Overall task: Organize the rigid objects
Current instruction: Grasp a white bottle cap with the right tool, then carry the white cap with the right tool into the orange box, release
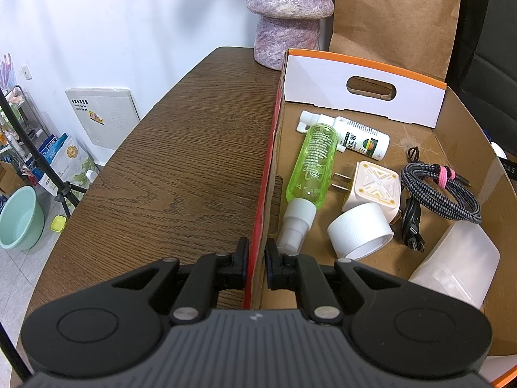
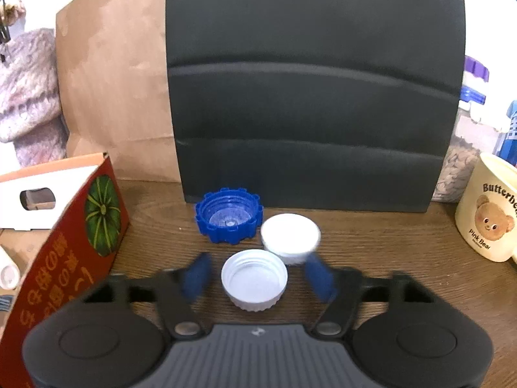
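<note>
My left gripper (image 1: 257, 260) is shut on the left wall of the cardboard box (image 1: 262, 194). Inside the box lie a green spray bottle (image 1: 311, 165), a white bottle (image 1: 355, 137), a white plug adapter (image 1: 371, 190), a tape roll (image 1: 360, 231), a coiled cable (image 1: 442, 190) and a translucent container (image 1: 458, 265). My right gripper (image 2: 257, 274) is open around a white cap (image 2: 254, 278) lying open side up on the table. A second white cap (image 2: 290, 236) and a blue cap (image 2: 229, 215) lie just beyond. The box's red side (image 2: 68, 252) shows at left.
A brown paper bag (image 2: 116, 97) and a black chair back (image 2: 310, 97) stand behind the caps. A bear mug (image 2: 488, 216) is at right. A purple-pink vase (image 1: 287, 13) stands behind the box. The wooden table (image 1: 181, 148) extends to the box's left.
</note>
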{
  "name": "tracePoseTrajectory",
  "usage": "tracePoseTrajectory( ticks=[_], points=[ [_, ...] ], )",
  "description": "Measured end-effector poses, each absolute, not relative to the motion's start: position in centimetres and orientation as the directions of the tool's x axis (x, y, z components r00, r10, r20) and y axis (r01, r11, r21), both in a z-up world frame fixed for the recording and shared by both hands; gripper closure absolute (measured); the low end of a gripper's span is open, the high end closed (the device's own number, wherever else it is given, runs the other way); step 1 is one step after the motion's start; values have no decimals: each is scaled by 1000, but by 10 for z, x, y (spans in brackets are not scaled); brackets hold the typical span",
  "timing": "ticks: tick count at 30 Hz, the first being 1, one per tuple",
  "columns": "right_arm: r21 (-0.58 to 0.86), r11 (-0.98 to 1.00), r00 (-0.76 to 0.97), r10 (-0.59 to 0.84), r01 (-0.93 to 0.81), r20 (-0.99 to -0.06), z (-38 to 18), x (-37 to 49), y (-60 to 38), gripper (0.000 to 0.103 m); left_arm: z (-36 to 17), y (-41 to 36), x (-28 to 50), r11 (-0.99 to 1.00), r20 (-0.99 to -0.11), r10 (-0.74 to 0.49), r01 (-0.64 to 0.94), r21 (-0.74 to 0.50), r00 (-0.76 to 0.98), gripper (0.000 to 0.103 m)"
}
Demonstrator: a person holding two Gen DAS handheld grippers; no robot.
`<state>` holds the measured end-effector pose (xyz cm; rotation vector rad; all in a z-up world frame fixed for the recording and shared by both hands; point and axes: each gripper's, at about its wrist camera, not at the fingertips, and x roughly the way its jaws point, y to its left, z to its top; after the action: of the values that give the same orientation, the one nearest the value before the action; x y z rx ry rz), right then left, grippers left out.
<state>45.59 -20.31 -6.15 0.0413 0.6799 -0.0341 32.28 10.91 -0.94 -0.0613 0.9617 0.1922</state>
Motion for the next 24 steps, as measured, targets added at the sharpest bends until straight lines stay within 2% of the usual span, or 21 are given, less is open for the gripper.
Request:
tracePoseTrajectory(
  ticks=[4, 12, 24],
  points=[
    [77, 995, 788, 4, 55, -615, -59, 447, -212, 64, -9, 109, 323, 981, -819, 136, -190, 34, 557, 92],
    [58, 997, 816, -9, 52, -578, -53, 426, -206, 64, -9, 109, 323, 981, -820, 135, -190, 32, 557, 92],
    [65, 997, 867, 60, -32, -494, -22, 381, -186, 64, -9, 111, 323, 981, -817, 123, -192, 15, 564, 92]
  ],
)
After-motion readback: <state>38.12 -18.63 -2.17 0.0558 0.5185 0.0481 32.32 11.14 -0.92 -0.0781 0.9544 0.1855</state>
